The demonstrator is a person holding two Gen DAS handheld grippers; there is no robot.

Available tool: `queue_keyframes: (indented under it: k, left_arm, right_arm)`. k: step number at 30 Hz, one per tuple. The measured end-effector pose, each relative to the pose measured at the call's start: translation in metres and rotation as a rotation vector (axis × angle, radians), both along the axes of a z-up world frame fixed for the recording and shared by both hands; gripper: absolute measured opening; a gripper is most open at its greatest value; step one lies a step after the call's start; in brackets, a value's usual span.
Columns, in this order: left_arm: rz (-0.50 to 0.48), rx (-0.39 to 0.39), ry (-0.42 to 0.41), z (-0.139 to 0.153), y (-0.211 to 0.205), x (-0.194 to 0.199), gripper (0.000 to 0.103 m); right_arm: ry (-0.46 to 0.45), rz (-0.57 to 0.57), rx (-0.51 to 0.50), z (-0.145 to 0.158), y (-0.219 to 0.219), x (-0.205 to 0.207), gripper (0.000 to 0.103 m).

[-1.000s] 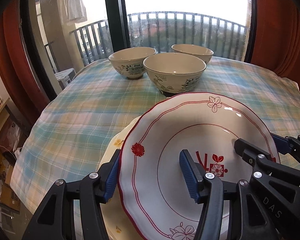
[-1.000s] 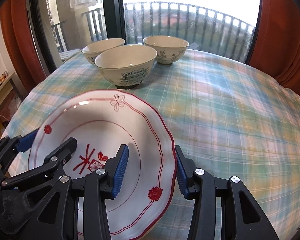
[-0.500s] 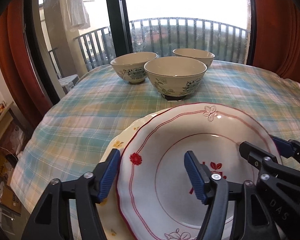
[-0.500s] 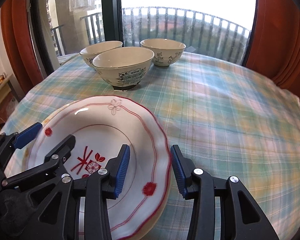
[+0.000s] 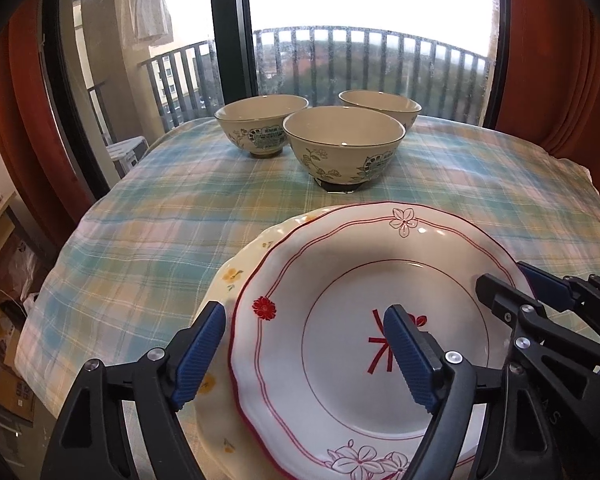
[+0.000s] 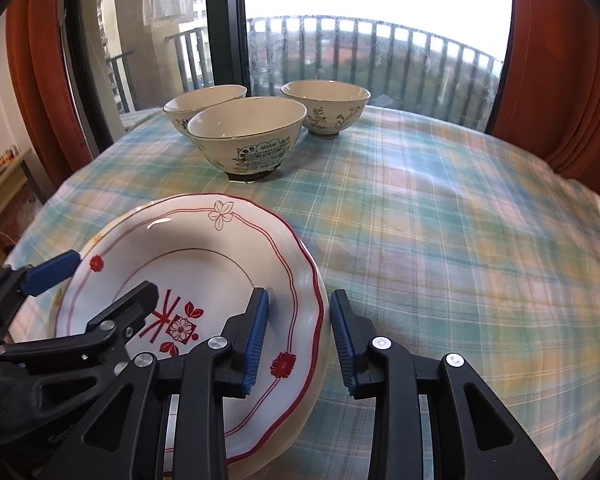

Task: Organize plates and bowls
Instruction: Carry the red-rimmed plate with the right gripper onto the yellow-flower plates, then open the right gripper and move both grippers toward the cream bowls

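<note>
red-trimmed white plate (image 5: 340, 320) lies on a yellow-flowered plate (image 5: 228, 280) at the near edge of the plaid-covered desk (image 6: 440, 220). the left tool (image 5: 300, 352) has just been opening, its pads clear of the plate's left rim. the right tool (image 6: 300, 340) has been closing astride the right rim, a gap showing. three bowls (image 5: 344, 140) stand far off.

Bare tablecloth (image 6: 440, 240) rightward; three bowls (image 6: 247, 138) (clustered) block the far side.
</note>
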State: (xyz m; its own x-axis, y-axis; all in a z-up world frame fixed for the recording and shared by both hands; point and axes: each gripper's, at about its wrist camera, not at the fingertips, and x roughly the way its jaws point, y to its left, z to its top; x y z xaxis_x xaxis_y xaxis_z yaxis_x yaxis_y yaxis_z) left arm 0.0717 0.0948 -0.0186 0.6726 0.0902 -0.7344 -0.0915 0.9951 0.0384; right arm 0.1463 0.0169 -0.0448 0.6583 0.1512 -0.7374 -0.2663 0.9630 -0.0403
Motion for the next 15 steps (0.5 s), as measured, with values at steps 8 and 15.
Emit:
queue_keyframes:
  k: [8,15]
  left_arm:
    - [0.034,-0.002,0.0,-0.001,0.009,-0.012,0.083]
    - [0.032,-0.023,-0.003,0.001,0.012,-0.024,0.086]
  right_arm:
    - [-0.016,0.006,-0.028,0.001,0.009,-0.01,0.042]
    - [0.024,-0.026,0.007,-0.002,-0.003,-0.014,0.064]
